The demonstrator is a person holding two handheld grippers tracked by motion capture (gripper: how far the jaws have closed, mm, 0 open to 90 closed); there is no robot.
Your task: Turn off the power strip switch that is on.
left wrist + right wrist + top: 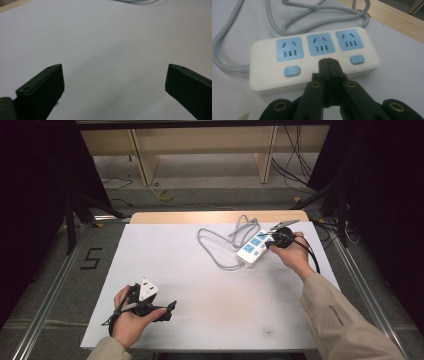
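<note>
Pressing clenched right tongs [329, 61] onto the middle switch of the power strip [313, 58] at the surface's [210, 290] far right; left tongs [150, 304] wait released, near left. Outer switches remain untouched.

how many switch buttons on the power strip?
2 visible on the power strip: one button below the socket nearest the cord, one button below the far-end socket. The shut right gripper covers the middle spot, so a third may be hidden.
</note>
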